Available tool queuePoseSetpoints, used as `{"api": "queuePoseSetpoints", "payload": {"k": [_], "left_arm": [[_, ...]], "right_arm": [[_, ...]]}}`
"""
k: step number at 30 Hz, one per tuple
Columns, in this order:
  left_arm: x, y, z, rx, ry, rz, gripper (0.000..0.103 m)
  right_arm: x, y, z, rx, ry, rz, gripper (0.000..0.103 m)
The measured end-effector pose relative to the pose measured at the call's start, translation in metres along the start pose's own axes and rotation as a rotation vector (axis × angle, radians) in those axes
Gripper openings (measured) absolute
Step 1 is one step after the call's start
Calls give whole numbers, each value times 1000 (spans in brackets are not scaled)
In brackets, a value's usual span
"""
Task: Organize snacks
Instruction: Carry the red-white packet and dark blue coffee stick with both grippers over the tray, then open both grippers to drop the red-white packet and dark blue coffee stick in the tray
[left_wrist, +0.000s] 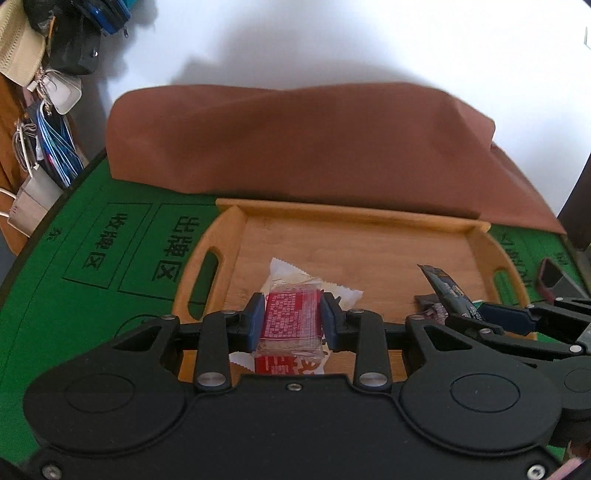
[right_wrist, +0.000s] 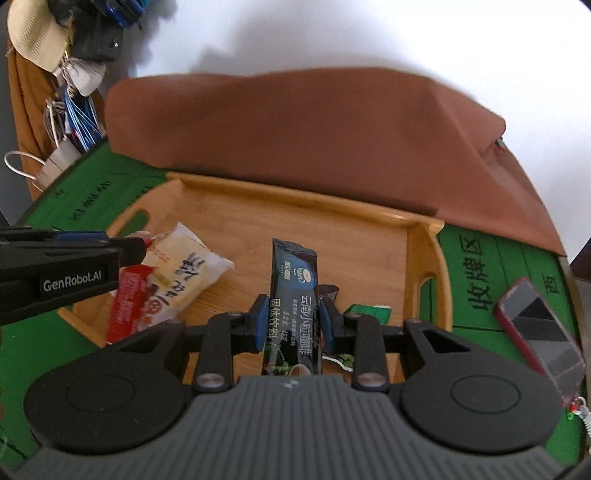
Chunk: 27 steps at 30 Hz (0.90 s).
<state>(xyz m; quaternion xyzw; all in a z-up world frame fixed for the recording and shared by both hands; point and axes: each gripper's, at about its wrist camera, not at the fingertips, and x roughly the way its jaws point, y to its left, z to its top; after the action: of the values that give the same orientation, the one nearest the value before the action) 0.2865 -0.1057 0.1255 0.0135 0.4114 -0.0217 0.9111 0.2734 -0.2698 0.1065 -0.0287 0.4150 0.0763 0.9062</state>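
Both tongs grip snacks over my wooden tray (right_wrist: 424, 236): left gripper (left_wrist: 293, 319) a red packet (left_wrist: 290, 314), right gripper (right_wrist: 293, 321) a dark sachet (right_wrist: 293, 273) reading "固体饮料"; "GenRobot.AI" marks the left one, green felt table (left_wrist: 74, 314) beneath.

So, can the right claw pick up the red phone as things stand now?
Probably not yet. The right claw is shut on the dark coffee stick over the wooden tray. The phone lies uncovered on the green mat, so nothing else blocks it.

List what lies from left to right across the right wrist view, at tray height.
Left tool → white snack packet → dark coffee sachet in the right tool → tray handle → red-cased phone.
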Motion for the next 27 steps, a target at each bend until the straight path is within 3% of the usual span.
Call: {"api": "queuePoseSetpoints", "payload": {"k": [11, 22, 24, 27], "left_arm": [[31, 2, -9, 12, 35, 12, 31], [34, 1, -12, 35, 26, 17, 31], [33, 0, -12, 40, 25, 16, 32], [30, 2, -11, 32, 27, 8, 33]], "right_arm": [[35, -1, -5, -12, 52, -14, 37], [38, 1, -8, -28, 52, -19, 38], [38, 0, -8, -25, 48, -13, 40], [34, 0, -8, -23, 31, 0, 54]]}}
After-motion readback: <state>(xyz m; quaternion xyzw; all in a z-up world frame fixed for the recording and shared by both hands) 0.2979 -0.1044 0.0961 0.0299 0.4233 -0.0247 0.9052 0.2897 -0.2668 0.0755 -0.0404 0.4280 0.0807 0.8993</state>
